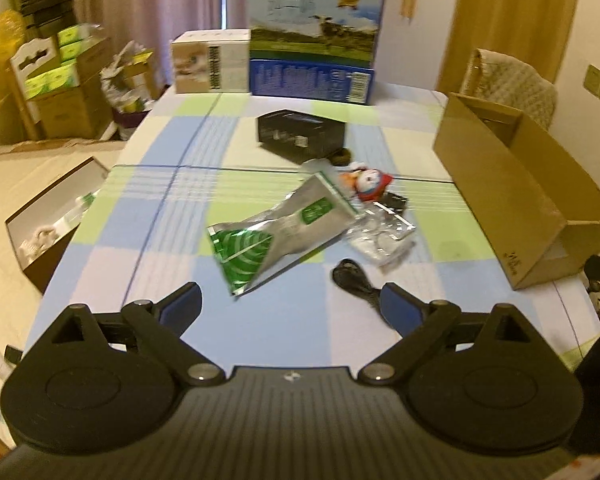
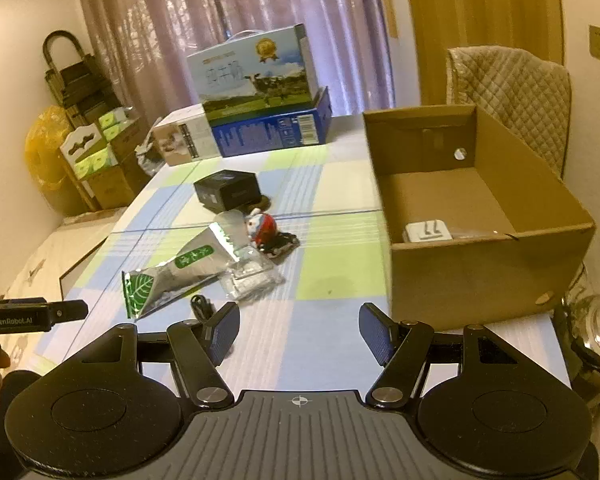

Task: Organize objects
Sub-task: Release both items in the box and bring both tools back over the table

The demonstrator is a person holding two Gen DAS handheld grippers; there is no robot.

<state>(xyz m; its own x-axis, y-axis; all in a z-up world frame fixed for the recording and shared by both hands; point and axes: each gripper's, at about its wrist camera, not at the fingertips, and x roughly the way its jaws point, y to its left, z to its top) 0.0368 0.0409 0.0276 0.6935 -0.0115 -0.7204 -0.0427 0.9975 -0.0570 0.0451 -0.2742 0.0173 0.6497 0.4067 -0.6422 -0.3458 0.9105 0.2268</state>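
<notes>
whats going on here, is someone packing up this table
Someone holds a gripper in each hand over the table, sorting loose items. Both the left gripper and right gripper are open and hold nothing. A foil pouch, clear packet, toy figure, black cable and black box lie on the checked cloth. The cardboard box on the right already holds a white charger.

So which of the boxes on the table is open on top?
The brown cardboard box at the right edge; the black box and the printed cartons are closed.
</notes>
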